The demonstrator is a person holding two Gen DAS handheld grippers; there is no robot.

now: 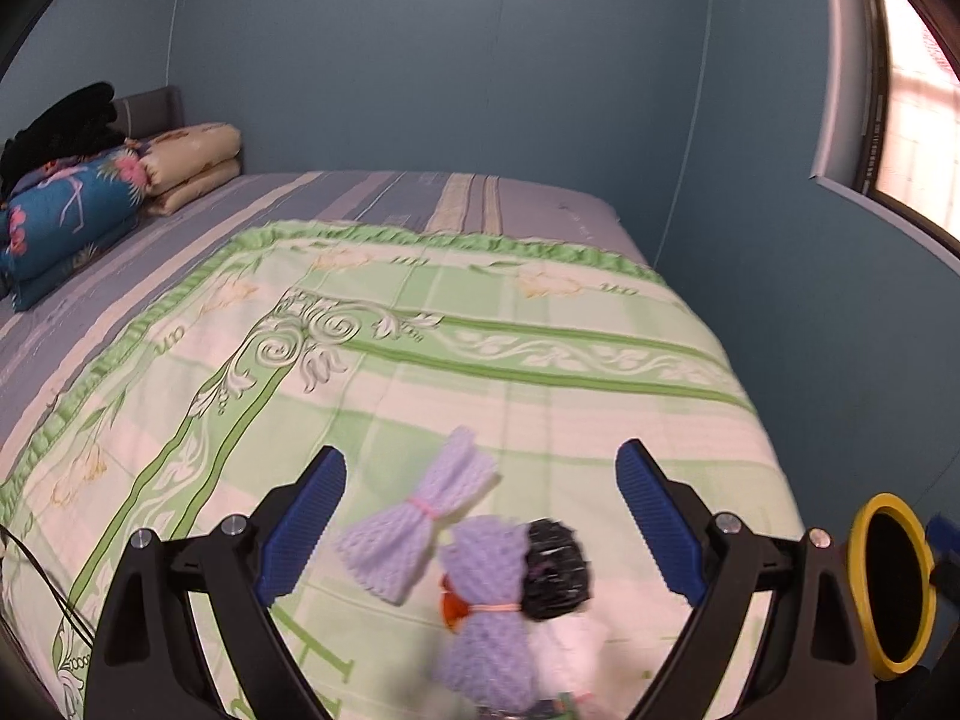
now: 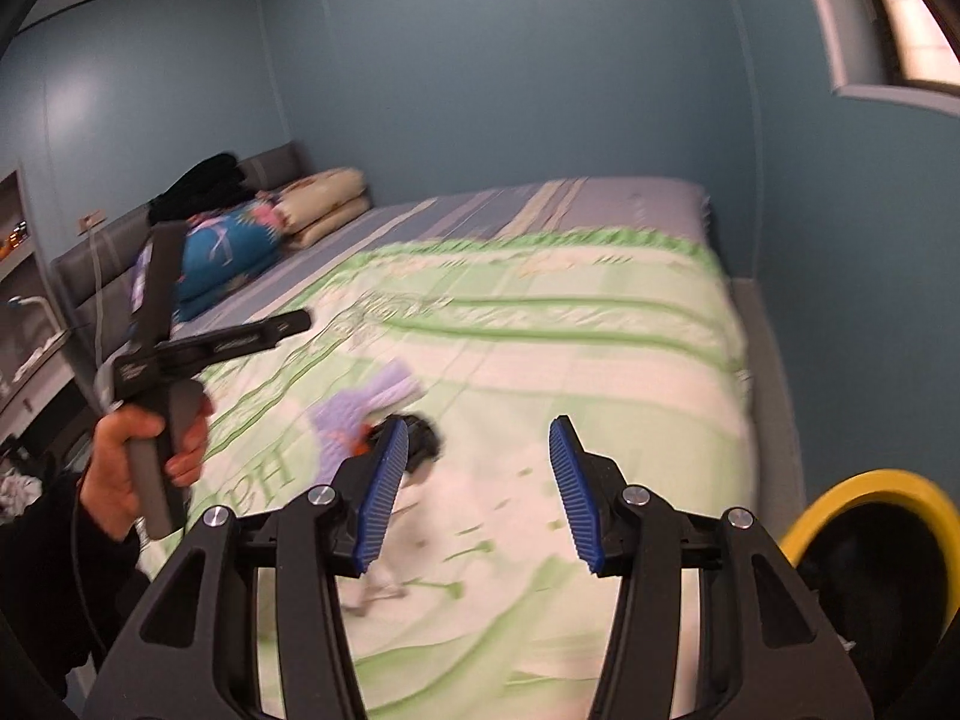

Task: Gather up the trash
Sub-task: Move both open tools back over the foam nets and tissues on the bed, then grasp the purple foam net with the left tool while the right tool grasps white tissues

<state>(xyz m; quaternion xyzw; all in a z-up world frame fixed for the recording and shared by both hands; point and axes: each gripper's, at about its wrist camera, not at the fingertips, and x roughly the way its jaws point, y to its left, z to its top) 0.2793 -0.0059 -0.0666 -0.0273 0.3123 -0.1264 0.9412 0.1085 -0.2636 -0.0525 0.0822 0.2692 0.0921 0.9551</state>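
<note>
Our left gripper [image 1: 480, 516] stands wide open with nothing between its blue pads [image 1: 303, 525], and the trash lies directly in front of it on the green floral quilt [image 1: 420, 360]. Nearest the opening is a lilac foam fruit net [image 1: 414, 519] pinched by a pink band, its long axis running from near left to far right, slanting across the gap rather than along it. Just beside it, nearer and to the right, lies a second lilac foam net [image 1: 486, 612], also banded, with something orange at its left edge. Touching that are a crumpled black wrapper [image 1: 555, 570] and some white paper [image 1: 570, 654], too blurred to name better. The whole pile sits between the left fingers' lines and slightly toward the right one.

Our right gripper [image 2: 474, 486] is open about halfway and empty. From its view the same pile lies to the left, half hidden behind its left pad [image 2: 378, 498], so it would have to swing left to reach anything. Farther left, a hand [image 2: 138, 468] carries the left tool. The yellow-rimmed bin [image 2: 870, 504] stands off the near right corner of the bed, close to the right gripper.

We judge the left gripper the better placed for the next pick: a short push forward and down, with a slight roll so the pads close across the first net's banded waist. The bin then lies well to its right.
</note>
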